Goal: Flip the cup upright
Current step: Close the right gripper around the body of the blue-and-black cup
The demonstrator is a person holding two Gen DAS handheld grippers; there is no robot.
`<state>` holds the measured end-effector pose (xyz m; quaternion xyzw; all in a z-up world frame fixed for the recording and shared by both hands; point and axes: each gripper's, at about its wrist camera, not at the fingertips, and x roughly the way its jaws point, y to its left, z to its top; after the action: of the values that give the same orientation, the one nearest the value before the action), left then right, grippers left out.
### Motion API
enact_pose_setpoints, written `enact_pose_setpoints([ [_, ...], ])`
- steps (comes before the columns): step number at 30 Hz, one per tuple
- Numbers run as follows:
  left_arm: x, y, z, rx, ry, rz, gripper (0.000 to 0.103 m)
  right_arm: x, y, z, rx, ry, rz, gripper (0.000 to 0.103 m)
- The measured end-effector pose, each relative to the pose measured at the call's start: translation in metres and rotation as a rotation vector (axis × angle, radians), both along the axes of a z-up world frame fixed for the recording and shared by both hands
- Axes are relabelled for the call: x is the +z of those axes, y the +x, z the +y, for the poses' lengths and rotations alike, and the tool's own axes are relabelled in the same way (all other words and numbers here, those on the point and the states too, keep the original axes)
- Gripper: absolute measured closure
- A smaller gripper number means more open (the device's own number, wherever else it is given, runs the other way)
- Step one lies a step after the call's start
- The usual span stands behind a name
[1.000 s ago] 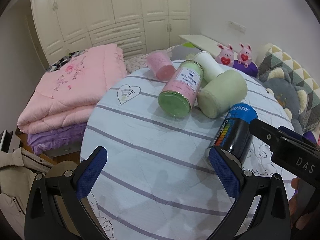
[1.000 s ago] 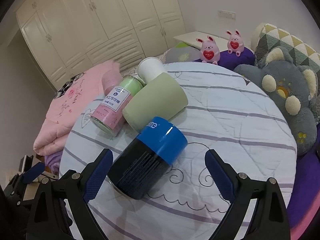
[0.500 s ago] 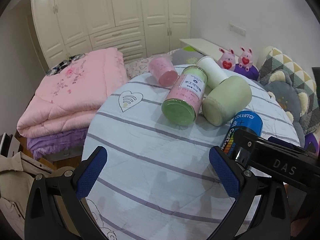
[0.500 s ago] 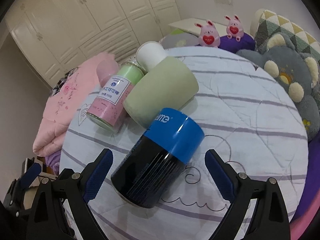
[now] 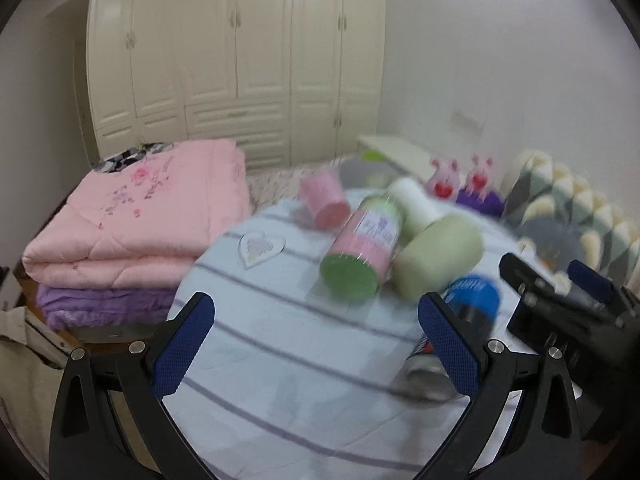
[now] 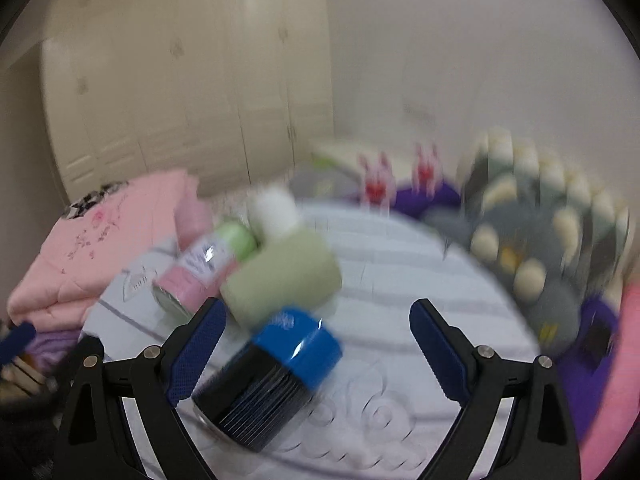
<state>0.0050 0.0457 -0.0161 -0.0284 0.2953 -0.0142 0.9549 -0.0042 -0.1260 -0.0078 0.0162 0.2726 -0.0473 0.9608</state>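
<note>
Both views were smeared with motion blur, so fine detail was hard to read. The black cup with a blue band lay on its side on the round bench, which wore a pale striped cloth. In the right wrist view the right gripper had its fingers spread wide and released, the cup lying between them nearer the left finger; whether that finger touched it could not be told. In the left wrist view the left gripper was likewise spread and grasped nothing, with the cup partly hidden behind its right finger. Beyond the cup lay a pale green cup, a pink jar with a green end, a white cup and a small pink cup, all on their sides and crowded together. A folded pink quilt sat off to the left of the bench.
</note>
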Motion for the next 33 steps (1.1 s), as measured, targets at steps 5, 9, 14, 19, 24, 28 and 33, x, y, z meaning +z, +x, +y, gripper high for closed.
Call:
enact_pose_setpoints([
  [5, 0.009, -0.013, -0.003, -0.003, -0.009, -0.033, 0.000, 0.014, -0.018, -0.003, 0.034, -0.034, -0.099, 0.008],
  [9, 0.014, -0.026, -0.006, -0.015, -0.018, -0.057, 0.000, 0.020, -0.025, -0.008, 0.051, -0.008, -0.126, 0.008],
  [14, 0.021, -0.042, -0.009, -0.024, -0.022, -0.099, 0.000, 0.021, -0.034, -0.004, 0.052, -0.017, -0.144, 0.008],
  [19, 0.024, -0.048, -0.007, -0.019, -0.031, -0.108, 0.000, 0.023, -0.043, -0.006, 0.057, -0.015, -0.169, 0.008],
  [24, 0.025, -0.051, -0.006, -0.015, -0.024, -0.110, 0.000, 0.020, -0.041, -0.006, 0.065, 0.000, -0.150, 0.008],
  [28, 0.023, -0.049, -0.005, -0.006, -0.022, -0.105, 0.000, 0.017, -0.037, -0.003, 0.070, 0.010, -0.128, 0.008],
  [33, 0.011, -0.039, 0.001, 0.019, -0.010, -0.047, 0.000, -0.004, -0.009, -0.012, 0.073, 0.171, 0.052, 0.008],
])
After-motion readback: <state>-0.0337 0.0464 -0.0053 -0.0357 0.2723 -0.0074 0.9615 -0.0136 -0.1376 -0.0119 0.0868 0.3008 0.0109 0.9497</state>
